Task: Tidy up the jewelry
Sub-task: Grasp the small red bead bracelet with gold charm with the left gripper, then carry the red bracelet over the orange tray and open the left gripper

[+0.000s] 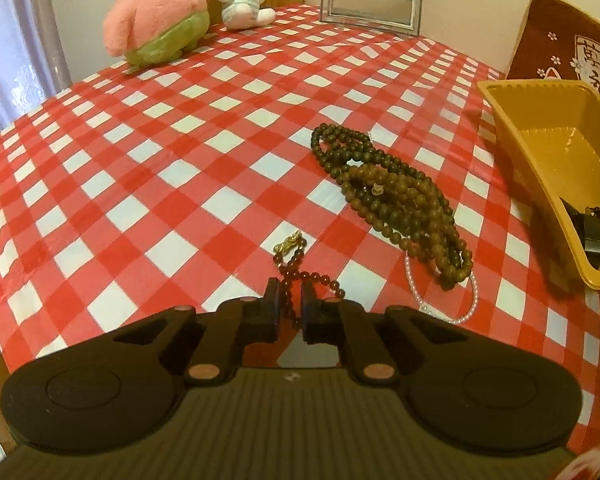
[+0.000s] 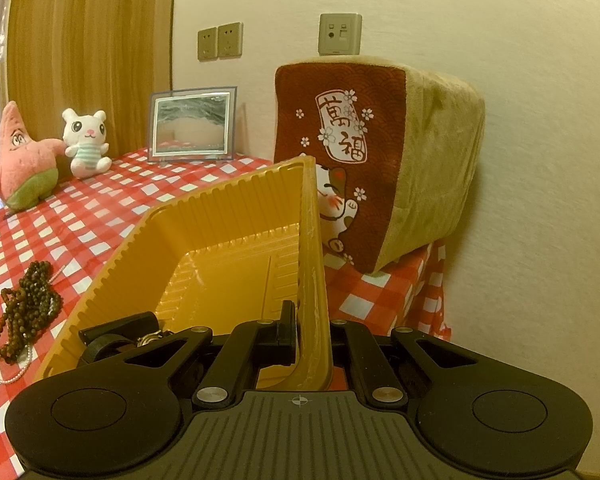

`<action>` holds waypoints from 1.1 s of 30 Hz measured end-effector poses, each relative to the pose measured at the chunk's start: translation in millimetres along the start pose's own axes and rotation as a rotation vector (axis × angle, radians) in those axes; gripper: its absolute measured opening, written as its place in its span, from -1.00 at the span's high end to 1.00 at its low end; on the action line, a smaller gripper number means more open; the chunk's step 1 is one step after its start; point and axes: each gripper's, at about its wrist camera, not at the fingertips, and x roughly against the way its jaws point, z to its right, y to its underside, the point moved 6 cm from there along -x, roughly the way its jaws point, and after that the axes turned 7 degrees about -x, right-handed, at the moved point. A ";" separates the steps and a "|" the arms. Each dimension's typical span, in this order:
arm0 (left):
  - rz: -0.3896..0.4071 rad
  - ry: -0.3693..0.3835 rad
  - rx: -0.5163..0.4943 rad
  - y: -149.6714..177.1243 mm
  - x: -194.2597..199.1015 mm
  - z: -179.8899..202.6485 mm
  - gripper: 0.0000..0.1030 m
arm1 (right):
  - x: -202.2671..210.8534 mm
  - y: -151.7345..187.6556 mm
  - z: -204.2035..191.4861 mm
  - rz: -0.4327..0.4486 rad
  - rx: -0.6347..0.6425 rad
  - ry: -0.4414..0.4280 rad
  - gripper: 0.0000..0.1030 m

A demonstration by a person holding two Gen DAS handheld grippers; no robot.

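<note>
A dark red bead bracelet (image 1: 300, 278) with a gold charm lies on the checked counter (image 1: 140, 168), its near end clenched in the left gripper (image 1: 290, 300) jaws. The right gripper (image 2: 310, 320) jaws clamp one yellow tray (image 2: 220, 220) wall; one brown bead pile (image 1: 396, 196), one pearl strand (image 1: 440, 304) lie beside

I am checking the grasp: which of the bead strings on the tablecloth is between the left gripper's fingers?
The dark red bracelet with the gold charm; the left gripper is shut on it. The brown bead pile and pearl strand lie apart.
</note>
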 end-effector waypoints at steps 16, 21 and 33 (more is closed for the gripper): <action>0.122 0.022 -0.040 -50.7 56.5 2.7 0.93 | 0.1 4.5 -0.5 0.002 -0.001 -0.006 0.90; 0.193 0.056 -0.047 -74.8 81.9 10.6 0.93 | 0.4 4.6 -0.5 0.002 -0.004 -0.008 0.90; 0.287 0.197 -0.141 -115.2 103.7 78.4 0.93 | 1.5 2.8 -2.0 0.003 -0.004 -0.010 0.89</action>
